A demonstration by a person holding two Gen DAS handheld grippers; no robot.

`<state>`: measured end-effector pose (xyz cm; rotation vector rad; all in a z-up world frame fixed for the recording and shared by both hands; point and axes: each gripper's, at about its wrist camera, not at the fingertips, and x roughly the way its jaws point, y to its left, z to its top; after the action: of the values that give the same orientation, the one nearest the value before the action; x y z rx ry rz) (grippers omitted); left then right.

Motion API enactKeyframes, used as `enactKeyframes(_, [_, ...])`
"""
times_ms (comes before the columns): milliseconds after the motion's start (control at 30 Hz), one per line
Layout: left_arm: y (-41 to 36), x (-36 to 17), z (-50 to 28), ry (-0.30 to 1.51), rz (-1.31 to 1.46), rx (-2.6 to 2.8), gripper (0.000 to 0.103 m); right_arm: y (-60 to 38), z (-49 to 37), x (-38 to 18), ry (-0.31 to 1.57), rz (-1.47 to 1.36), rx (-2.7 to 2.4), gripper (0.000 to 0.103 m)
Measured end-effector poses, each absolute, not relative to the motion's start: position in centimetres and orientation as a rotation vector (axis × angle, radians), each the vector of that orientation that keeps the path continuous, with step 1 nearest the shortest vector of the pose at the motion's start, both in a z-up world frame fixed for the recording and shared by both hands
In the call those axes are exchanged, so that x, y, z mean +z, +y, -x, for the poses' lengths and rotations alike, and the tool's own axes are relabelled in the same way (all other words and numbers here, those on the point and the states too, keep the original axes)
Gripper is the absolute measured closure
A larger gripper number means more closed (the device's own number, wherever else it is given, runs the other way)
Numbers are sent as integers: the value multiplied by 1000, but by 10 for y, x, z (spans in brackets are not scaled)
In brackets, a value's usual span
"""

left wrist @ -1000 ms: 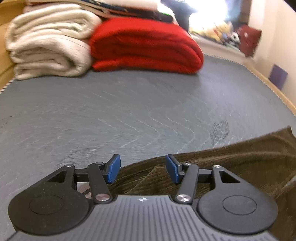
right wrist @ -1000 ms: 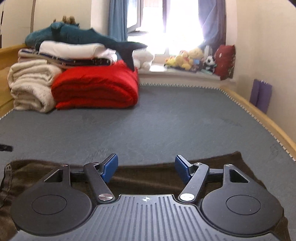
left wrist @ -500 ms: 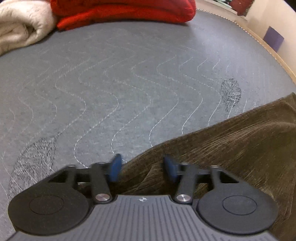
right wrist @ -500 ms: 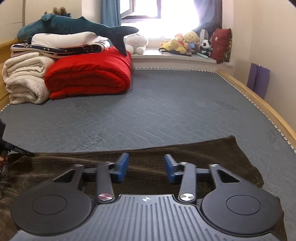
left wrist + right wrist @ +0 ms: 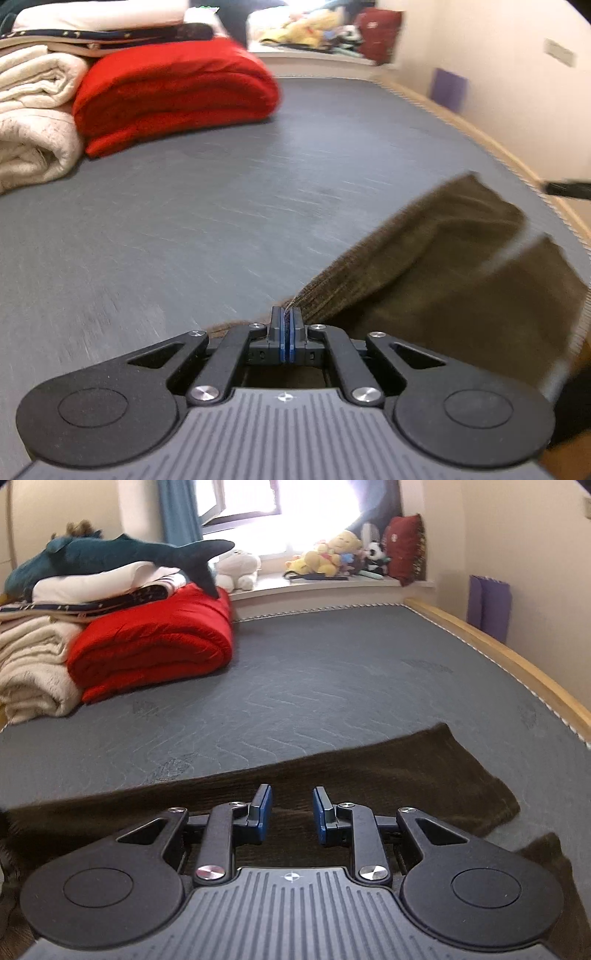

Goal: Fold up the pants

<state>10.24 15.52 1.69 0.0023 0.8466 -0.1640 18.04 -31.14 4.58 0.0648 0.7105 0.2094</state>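
Brown pants [image 5: 369, 786] spread across lower frame on grey bed [image 5: 332, 686], bare mattress beyond toward upper left, left hand-held gripper [image 5: 287, 325] clamped on pants edge, right hand-held gripper [image 5: 291, 814] parted above fabric

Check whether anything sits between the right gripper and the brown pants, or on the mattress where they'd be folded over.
Nothing visible does. The right gripper hangs open directly over the brown pants, its gap showing only that fabric. The grey mattress beyond is bare up to the red blanket stacked far back. The left gripper is shut on the pants' edge.
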Motion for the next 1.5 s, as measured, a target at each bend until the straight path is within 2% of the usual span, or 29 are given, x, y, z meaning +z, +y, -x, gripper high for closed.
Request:
enactKeyframes(133, [107, 6, -18, 933, -6, -200, 102, -323, -169, 44, 746, -158, 174, 76])
enactKeyframes(233, [87, -33, 15, 1022, -12, -147, 103, -331, -158, 41, 756, -215, 173, 76])
enactKeyframes(300, [90, -45, 17, 1060, 29, -92, 103, -333, -152, 40, 748, -205, 175, 76])
enactKeyframes(467, [109, -36, 7, 989, 171, -42, 102, -348, -148, 36, 731, -208, 109, 76])
enactKeyframes(600, [116, -51, -9, 1052, 257, -25, 100, -356, -156, 33, 744, -255, 96, 76])
enactKeyframes(733, [105, -61, -27, 1083, 230, -52, 82, -359, -177, 22, 810, -312, 95, 76])
enactKeyframes(900, [89, -70, -38, 1126, 192, -104, 74, -353, -229, -1, 888, -343, 84, 76])
enactKeyframes(967, [85, -76, -43, 1151, 184, -114, 60, -345, -252, -15, 907, -343, 82, 76])
enactKeyframes(1100, [81, -89, -52, 1199, 169, -117, 53, -332, -291, -53, 958, -402, 93, 68])
enactKeyframes(1167, [78, -95, -59, 1224, 165, -118, 42, -326, -307, -72, 988, -437, 88, 67])
enactKeyframes(1300, [73, -105, -66, 1258, 124, -112, 40, -312, -338, -99, 1016, -495, 53, 59])
enactKeyframes(1467, [68, -114, -69, 1279, 68, -132, 40, -294, -352, -117, 1038, -402, 26, 60])
enactKeyframes(1500, [67, -115, -69, 1278, 44, -131, 40, -293, -353, -118, 1033, -392, 31, 67])
